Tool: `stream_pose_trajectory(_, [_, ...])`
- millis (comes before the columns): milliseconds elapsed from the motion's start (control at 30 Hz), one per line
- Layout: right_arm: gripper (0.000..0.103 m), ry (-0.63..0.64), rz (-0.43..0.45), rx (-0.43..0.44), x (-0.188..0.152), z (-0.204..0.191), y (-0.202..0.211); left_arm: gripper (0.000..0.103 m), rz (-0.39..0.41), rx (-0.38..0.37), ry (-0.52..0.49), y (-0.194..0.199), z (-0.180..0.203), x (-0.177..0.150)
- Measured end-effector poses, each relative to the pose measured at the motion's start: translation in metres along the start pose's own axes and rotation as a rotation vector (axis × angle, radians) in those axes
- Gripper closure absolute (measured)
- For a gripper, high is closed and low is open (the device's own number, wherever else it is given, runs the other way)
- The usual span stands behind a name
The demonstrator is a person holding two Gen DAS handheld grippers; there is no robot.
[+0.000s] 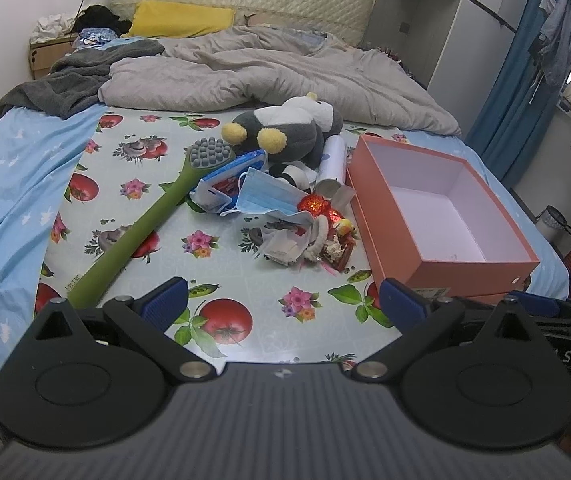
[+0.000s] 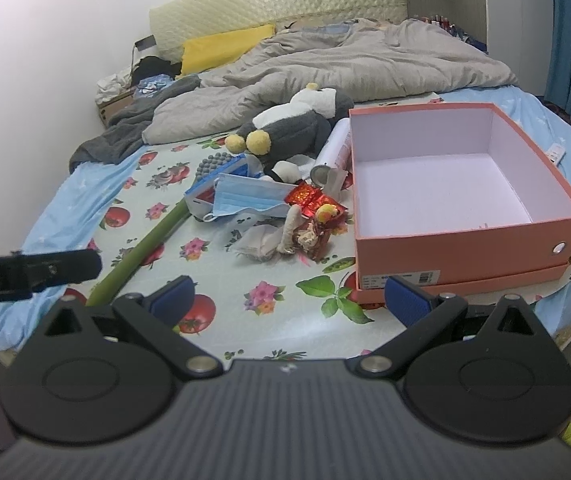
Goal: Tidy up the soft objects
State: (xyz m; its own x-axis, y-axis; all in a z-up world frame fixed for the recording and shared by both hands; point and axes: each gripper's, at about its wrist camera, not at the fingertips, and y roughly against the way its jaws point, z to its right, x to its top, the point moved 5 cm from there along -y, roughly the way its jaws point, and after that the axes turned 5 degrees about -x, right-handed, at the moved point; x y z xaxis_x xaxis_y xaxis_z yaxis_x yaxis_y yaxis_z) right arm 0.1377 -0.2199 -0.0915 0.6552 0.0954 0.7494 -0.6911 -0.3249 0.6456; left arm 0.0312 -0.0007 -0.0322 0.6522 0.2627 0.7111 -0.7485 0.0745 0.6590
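Pink box [image 1: 481, 268], one plush penguin [image 1: 285, 128], one mask [image 1: 265, 196]

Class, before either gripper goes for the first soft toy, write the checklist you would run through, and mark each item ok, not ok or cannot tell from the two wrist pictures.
1. Left gripper open and holding nothing: ok.
2. Right gripper open and holding nothing: ok.
3. Orange box open with nothing inside: ok.
4. Plush toy in reach of a clean grasp: cannot tell; it lies at the far side of the pile against the grey duvet.
5. Soft things apart from hard ones: not ok; the face mask overlaps the green brush and a white can leans beside the toy.
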Motion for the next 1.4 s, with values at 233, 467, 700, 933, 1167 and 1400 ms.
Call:
stream_pose_trajectory(233, [0.000,-0.014,-0.005,0.004,-0.001,0.000,-0.007,0.000,-0.012,-0.009,0.010,-0.007,-0.002,0.001])
stream_pose_trajectory(467, [0.000,-0.017,-0.016,0.002,-0.002,-0.001,-0.016,0.000,-0.022,-0.011,0.020,-0.016,-0.009,0.006])
stream_pose_trajectory(700, [0.000,-0.017,-0.024,-0.001,-0.001,0.000,-0.028,0.000,-0.044,-0.024,0.031,-0.032,-0.013,0.010])
stream_pose_trajectory(933, [0.000,-0.020,-0.018,0.004,0.005,-0.004,-0.042,0.000,-0.046,-0.009,0.039,-0.049,-0.025,0.017])
stream_pose_trajectory(1167, [0.000,-0.041,-0.004,-0.029,0.011,-0.006,-0.055,0.000,-0.058,-0.008,0.046,-0.069,-0.037,0.026])
stream_pose_trajectory(1400, [0.009,-0.060,-0.013,0.010,0.017,-0.011,-0.072,0.001,-0.070,-0.002,0.036,-0.092,-0.046,0.030])
